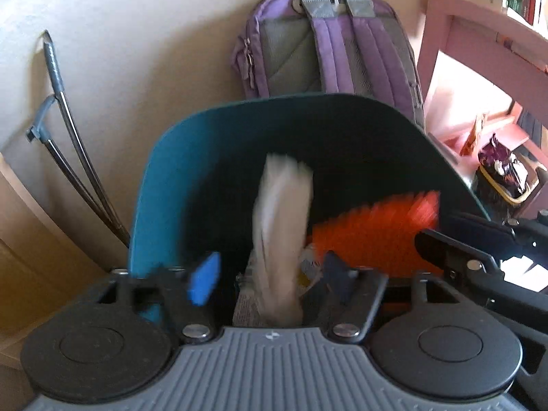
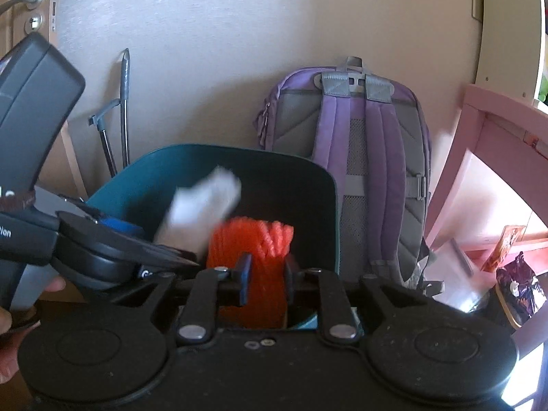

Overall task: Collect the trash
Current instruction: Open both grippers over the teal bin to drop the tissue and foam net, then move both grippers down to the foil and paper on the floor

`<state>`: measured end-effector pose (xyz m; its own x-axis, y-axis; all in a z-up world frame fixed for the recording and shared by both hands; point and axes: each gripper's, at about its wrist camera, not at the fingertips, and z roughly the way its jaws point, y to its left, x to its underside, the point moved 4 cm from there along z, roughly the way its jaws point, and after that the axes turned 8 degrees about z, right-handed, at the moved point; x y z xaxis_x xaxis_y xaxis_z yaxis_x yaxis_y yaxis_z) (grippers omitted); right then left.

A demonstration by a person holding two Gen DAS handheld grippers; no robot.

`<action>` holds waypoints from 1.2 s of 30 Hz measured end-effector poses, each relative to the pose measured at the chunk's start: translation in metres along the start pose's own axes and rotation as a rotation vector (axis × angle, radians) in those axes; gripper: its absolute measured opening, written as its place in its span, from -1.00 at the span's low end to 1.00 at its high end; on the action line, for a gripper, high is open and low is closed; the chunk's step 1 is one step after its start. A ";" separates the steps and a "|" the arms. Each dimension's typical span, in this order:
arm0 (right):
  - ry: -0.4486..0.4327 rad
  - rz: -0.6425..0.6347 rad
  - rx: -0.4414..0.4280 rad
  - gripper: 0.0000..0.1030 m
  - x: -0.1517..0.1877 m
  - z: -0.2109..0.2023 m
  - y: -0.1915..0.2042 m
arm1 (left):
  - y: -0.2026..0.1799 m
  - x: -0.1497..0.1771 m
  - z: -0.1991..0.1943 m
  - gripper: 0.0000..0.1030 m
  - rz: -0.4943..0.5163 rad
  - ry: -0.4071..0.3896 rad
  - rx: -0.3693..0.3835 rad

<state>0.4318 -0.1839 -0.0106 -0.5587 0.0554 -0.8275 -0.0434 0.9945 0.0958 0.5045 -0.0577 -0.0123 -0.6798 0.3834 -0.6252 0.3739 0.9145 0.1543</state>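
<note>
A teal bin [image 1: 164, 185] stands against the wall; it also shows in the right wrist view [image 2: 137, 178]. My left gripper [image 1: 270, 274] is open over the bin's mouth, and a blurred white paper [image 1: 282, 226] lies between its fingers, touching neither. The same paper [image 2: 202, 205] shows in the right wrist view above the bin. My right gripper [image 2: 265, 274] is shut on an orange netted bundle [image 2: 253, 263] at the bin's near rim. The bundle [image 1: 376, 233] also shows inside the bin in the left wrist view.
A purple backpack [image 2: 370, 157] leans on the wall behind the bin. A pink chair frame [image 2: 479, 144] stands to the right, with a purple wrapper [image 2: 520, 291] in a basket below. Metal rods [image 1: 68, 144] lean at the left.
</note>
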 end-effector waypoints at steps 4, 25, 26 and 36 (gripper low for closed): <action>-0.006 0.009 0.002 -0.37 -0.001 -0.009 -0.003 | 0.002 0.002 -0.010 0.38 -0.023 -0.003 0.012; -0.042 -0.007 -0.087 0.01 0.020 -0.115 0.001 | -0.006 0.046 -0.125 0.49 -0.007 -0.147 0.039; -0.040 -0.008 -0.095 0.01 0.023 -0.120 0.002 | -0.006 0.051 -0.130 0.49 -0.008 -0.158 0.046; 0.038 -0.010 -0.162 0.10 0.081 -0.150 0.007 | -0.012 0.120 -0.159 0.59 0.000 -0.178 0.076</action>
<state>0.2620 -0.1860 0.0056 -0.5885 0.0392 -0.8075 -0.1802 0.9673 0.1783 0.3183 -0.0017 0.0325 -0.5603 0.3480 -0.7516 0.4251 0.8997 0.0997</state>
